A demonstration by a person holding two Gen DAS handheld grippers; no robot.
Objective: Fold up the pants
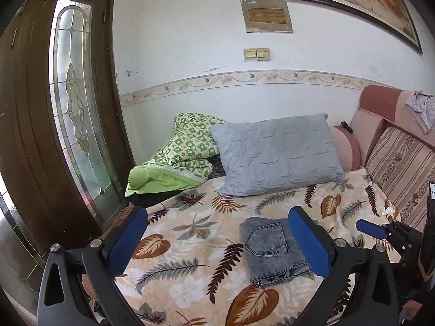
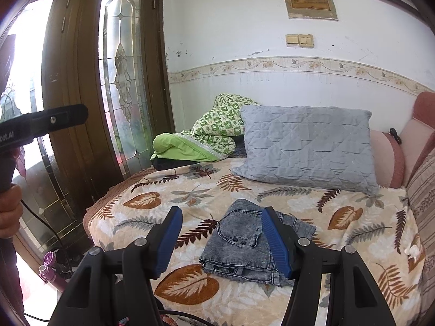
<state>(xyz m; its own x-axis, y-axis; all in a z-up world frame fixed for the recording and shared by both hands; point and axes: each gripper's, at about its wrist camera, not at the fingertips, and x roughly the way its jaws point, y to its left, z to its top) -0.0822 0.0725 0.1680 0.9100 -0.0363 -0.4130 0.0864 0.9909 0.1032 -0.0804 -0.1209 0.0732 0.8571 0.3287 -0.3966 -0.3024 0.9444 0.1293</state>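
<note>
Grey washed denim pants [image 1: 269, 250] lie folded into a compact stack on the leaf-patterned bedspread [image 1: 190, 244]; a back pocket with dark snap buttons faces up. They also show in the right wrist view [image 2: 244, 247]. My left gripper [image 1: 220, 241] is open and empty, held above the bed just left of the pants. My right gripper [image 2: 221, 240] is open and empty, hovering above the near edge of the pants. Its blue fingertip shows at the right of the left wrist view [image 1: 371, 228].
A grey quilted pillow [image 1: 274, 152] and a green patterned blanket [image 1: 185, 154] lie at the head of the bed. A striped cushion [image 1: 402, 168] and sofa back stand at the right. A wooden door with stained glass [image 1: 73, 103] is at the left.
</note>
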